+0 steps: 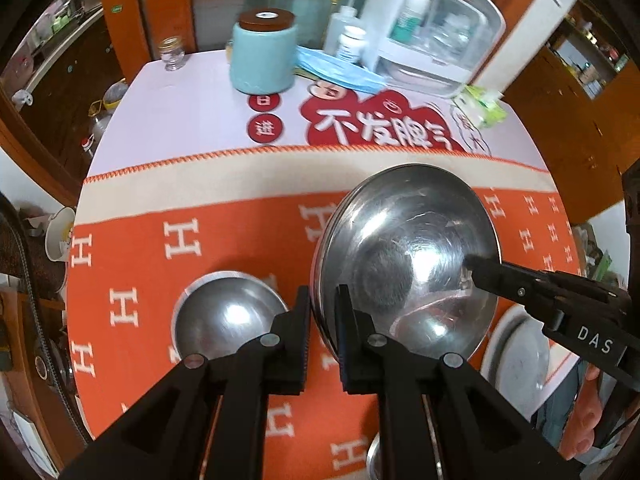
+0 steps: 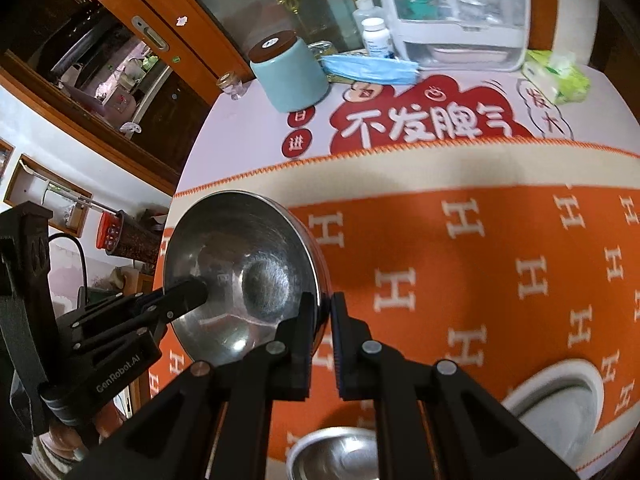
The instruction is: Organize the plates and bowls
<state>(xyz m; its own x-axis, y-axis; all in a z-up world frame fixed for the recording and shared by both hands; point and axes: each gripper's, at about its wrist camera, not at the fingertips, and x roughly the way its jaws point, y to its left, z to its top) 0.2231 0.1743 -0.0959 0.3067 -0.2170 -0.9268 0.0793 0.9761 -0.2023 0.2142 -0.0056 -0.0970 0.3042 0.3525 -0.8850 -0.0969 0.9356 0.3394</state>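
A large steel bowl [image 1: 408,256] is held up, tilted, above the orange cloth. My left gripper [image 1: 323,304] is shut on its left rim. My right gripper [image 2: 323,308] is shut on its right rim; the bowl also shows in the right wrist view [image 2: 240,268]. The right gripper reaches in from the right in the left wrist view [image 1: 480,268]. A smaller steel bowl [image 1: 228,316] sits on the cloth to the left. A white plate [image 1: 516,356] lies at the right, also in the right wrist view [image 2: 560,408]. Another steel bowl [image 2: 336,456] lies near the front edge.
The orange H-patterned cloth [image 1: 200,216] covers the table's near half. At the back stand a light blue jar with a brown lid [image 1: 262,54], a small glass jar [image 1: 173,54], bottles [image 1: 350,42], a blue face mask [image 1: 340,70], a white appliance [image 1: 436,28] and a green packet [image 1: 482,106].
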